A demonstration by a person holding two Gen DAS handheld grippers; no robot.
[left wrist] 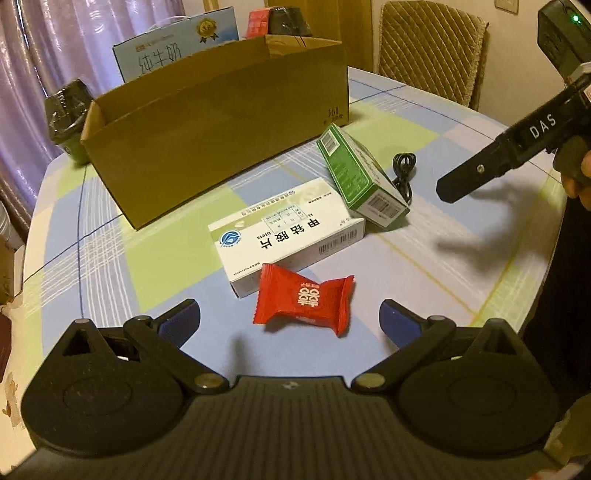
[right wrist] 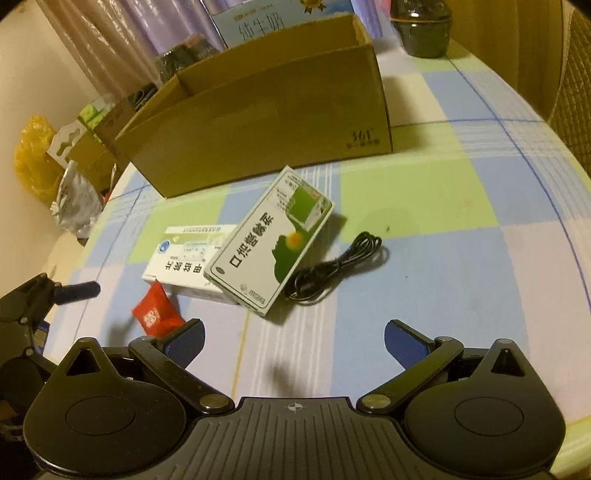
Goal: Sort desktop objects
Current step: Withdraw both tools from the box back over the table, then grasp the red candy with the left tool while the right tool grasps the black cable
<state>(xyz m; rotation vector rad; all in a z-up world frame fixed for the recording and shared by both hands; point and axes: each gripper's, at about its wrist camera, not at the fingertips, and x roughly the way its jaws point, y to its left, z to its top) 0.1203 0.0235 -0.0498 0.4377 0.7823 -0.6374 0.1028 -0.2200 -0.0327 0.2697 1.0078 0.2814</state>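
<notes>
A red candy packet [left wrist: 304, 302] [right wrist: 157, 314] lies on the checked tablecloth just ahead of my left gripper [left wrist: 290, 319], which is open and empty. Beyond it lies a white medicine box [left wrist: 284, 232] [right wrist: 186, 258]. A green medicine box [left wrist: 360, 177] [right wrist: 269, 240] leans tilted on the white one. A coiled black cable [left wrist: 402, 173] [right wrist: 340, 266] rests beside the green box. My right gripper [right wrist: 293, 341] is open and empty, short of the green box. An open cardboard box [left wrist: 218, 129] [right wrist: 266, 110] stands behind them all.
A blue milk carton [left wrist: 177, 40] [right wrist: 251, 18] stands behind the cardboard box. Dark wrapped pots [left wrist: 66, 114] [right wrist: 423, 26] sit near the table's far corners. A padded chair [left wrist: 428, 44] stands at the far side. Bags and clutter [right wrist: 70, 177] lie off the table's left edge.
</notes>
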